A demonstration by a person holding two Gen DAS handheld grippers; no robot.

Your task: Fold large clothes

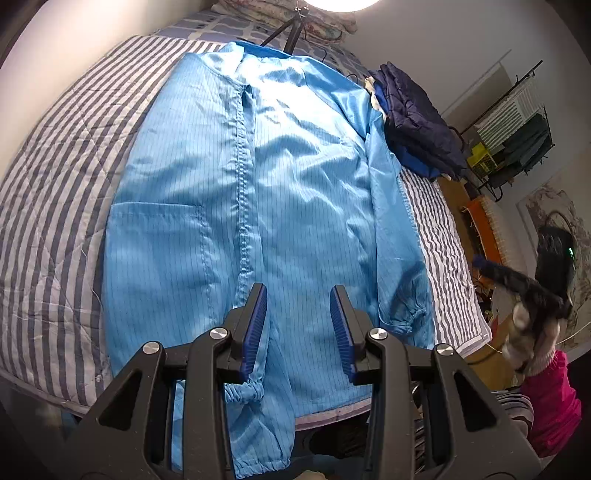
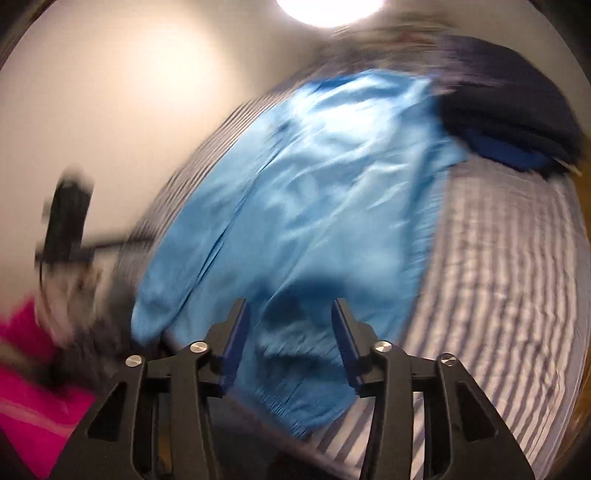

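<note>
A light blue zip jacket point(image 1: 295, 184) lies spread front-up on the striped bed cover point(image 1: 55, 203). Its right sleeve is folded along the body, with the cuff point(image 1: 410, 317) near the hem. My left gripper point(image 1: 298, 317) hovers open over the hem, with only flat cloth showing in the gap. The left cuff point(image 1: 243, 391) hangs just below its left finger. The right wrist view is blurred. There my right gripper point(image 2: 290, 332) stands open above the jacket point(image 2: 314, 184), over a sleeve cuff point(image 2: 306, 406), and its pads do not press on the cloth.
A pile of dark navy clothes point(image 1: 417, 122) sits on the bed at the jacket's far right shoulder. A lamp tripod point(image 1: 288, 33) stands behind the collar. A drying rack point(image 1: 517, 122) is by the right wall. A person's pink sleeve point(image 1: 554, 398) shows at the bed's right edge.
</note>
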